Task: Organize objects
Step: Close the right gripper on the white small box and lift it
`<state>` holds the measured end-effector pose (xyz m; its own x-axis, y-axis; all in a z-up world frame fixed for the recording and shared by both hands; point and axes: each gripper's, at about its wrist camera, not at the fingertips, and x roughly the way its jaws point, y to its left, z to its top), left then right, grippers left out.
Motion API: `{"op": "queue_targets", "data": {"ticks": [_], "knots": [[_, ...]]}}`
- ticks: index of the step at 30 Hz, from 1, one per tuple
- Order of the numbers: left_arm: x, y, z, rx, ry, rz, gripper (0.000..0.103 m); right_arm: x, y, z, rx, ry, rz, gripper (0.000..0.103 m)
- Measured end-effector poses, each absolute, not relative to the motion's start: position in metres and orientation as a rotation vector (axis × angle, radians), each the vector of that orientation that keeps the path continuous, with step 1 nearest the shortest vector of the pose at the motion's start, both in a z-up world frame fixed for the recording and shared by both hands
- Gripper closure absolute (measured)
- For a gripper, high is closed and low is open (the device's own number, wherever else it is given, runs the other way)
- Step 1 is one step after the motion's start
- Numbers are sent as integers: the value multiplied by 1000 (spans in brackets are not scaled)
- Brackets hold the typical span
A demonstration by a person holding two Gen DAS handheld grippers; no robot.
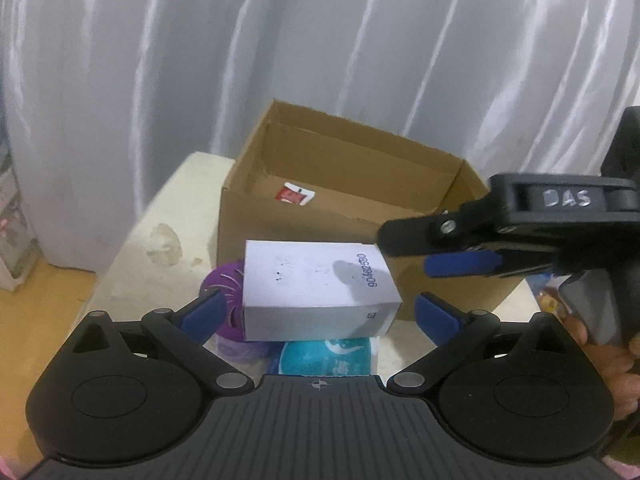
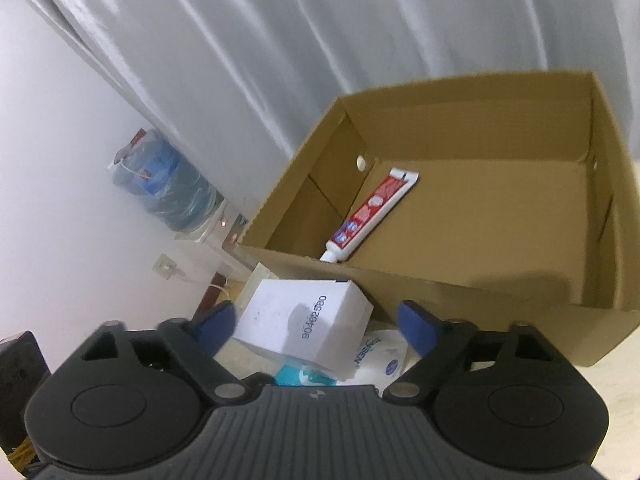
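Note:
A white carton (image 1: 316, 292) printed with a number lies on top of a purple round item (image 1: 226, 292) and a teal round item (image 1: 324, 356), just in front of an open cardboard box (image 1: 340, 208). My left gripper (image 1: 320, 314) is open, its blue pads to either side of the carton's near end and clear of it. My right gripper (image 1: 408, 256) comes in from the right, at the carton's far right corner. In the right wrist view the carton (image 2: 304, 324) sits between the open right gripper's (image 2: 316, 322) pads. A toothpaste tube (image 2: 372, 212) lies inside the cardboard box (image 2: 460, 284).
A white packet (image 2: 384, 356) with blue print lies under the carton beside the teal item (image 2: 304, 376). The cream table (image 1: 160, 216) ends at the left over a wooden floor. A water dispenser bottle (image 2: 168, 184) stands by the wall; grey curtains hang behind.

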<state>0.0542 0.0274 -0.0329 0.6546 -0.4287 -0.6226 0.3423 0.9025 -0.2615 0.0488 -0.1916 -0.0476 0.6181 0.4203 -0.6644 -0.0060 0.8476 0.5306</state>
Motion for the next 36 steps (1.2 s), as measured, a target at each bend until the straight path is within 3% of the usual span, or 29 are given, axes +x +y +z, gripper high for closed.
{"op": "queue_targets", "data": {"ticks": [10, 32, 36], "knots": [[62, 22, -44, -139, 779, -465, 2, 66, -187, -68, 571, 947, 285, 44], [2, 9, -37, -145, 771, -464, 2, 34, -177, -58, 432, 947, 359, 46], [0, 7, -39, -109, 760, -437, 7, 33, -173, -58, 410, 932, 363, 46]]}}
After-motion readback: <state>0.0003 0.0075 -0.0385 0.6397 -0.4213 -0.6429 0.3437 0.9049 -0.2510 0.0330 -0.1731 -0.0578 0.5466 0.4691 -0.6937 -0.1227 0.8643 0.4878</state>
